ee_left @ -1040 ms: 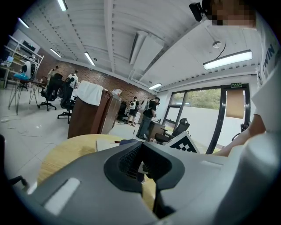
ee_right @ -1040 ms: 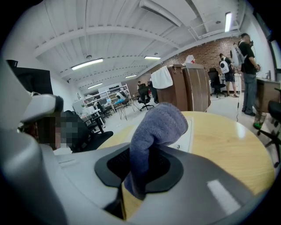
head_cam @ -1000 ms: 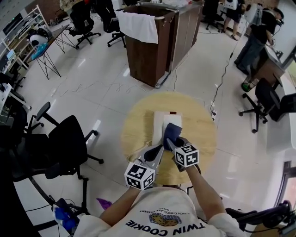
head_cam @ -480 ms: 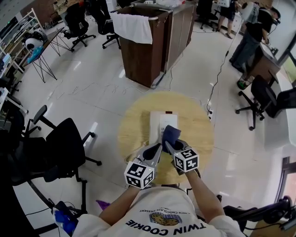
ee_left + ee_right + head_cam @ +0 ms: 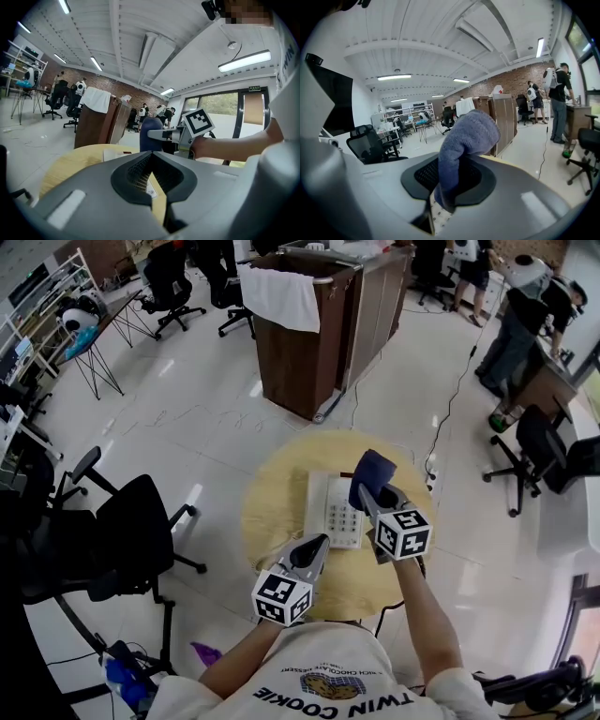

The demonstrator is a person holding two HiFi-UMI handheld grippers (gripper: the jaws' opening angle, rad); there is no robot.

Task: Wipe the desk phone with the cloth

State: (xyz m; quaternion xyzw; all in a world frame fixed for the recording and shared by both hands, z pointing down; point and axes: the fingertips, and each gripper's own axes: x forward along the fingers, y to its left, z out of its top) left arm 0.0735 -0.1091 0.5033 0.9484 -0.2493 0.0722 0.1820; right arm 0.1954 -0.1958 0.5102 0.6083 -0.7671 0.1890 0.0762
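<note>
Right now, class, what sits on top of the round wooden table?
A white desk phone lies on the table, keypad showing. The right gripper holds a blue cloth over the phone's far right corner, hiding it. The left gripper, shut, points at its near edge.

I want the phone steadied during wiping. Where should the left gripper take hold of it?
The near short edge of the desk phone, approached from the person's side, low over the table. It lies flat with that edge facing the left gripper, whose shut jaws must open first; this likely leaves the keypad free for the cloth in the right gripper.
</note>
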